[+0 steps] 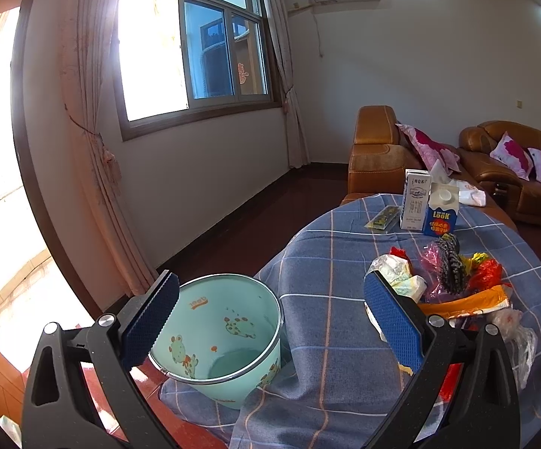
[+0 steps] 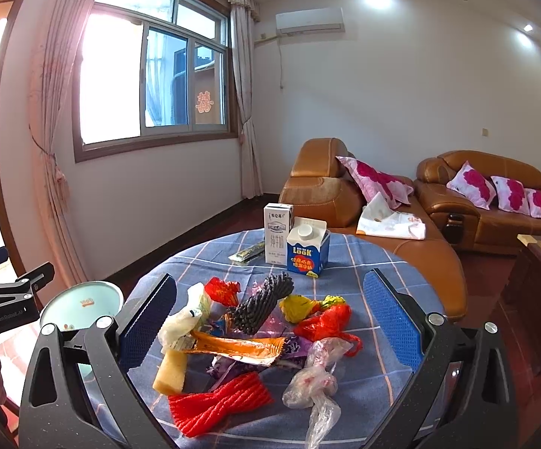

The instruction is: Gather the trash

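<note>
Between the open right tongs (image 2: pixel 270 321), black foam net (image 2: pixel 263 303) slanting away-right.

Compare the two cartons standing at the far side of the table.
The white carton is taller and slimmer with a flat top; the blue carton is shorter and squatter, with a sloped top and a round white cap. The white one bears dark print, the blue one "LOOK" in yellow. Both stand upright, side by side, beyond the trash pile.

Black claw (image 2: pixel 270 327), blue ribbed pads (image 2: pixel 388 318)
</note>
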`<move>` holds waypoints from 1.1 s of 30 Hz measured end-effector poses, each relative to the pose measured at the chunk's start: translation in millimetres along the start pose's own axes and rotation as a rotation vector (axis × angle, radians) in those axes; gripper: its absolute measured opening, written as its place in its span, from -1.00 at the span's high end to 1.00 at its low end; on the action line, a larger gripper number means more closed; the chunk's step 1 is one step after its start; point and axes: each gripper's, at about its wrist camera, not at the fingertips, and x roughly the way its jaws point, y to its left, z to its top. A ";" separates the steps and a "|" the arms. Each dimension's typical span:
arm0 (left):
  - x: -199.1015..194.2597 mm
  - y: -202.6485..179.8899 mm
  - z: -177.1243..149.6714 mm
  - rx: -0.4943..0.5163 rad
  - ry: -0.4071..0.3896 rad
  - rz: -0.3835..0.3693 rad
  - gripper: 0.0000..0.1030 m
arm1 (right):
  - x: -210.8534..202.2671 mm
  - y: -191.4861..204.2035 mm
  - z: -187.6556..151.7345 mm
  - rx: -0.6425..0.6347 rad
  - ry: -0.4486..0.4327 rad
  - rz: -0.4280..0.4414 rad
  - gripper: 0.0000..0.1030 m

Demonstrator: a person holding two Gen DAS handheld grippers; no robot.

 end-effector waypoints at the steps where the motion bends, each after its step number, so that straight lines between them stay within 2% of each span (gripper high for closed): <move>1: -0.1 0.4 0.3 -0.001 0.001 -0.001 -0.88 | 0.3 0.2 -0.2 -0.001 -0.001 0.000 -0.91; 33: -2.3 -0.1 1.3 -0.006 -0.004 0.005 -0.88 | 0.7 4.8 -1.4 -0.002 0.002 0.000 -0.91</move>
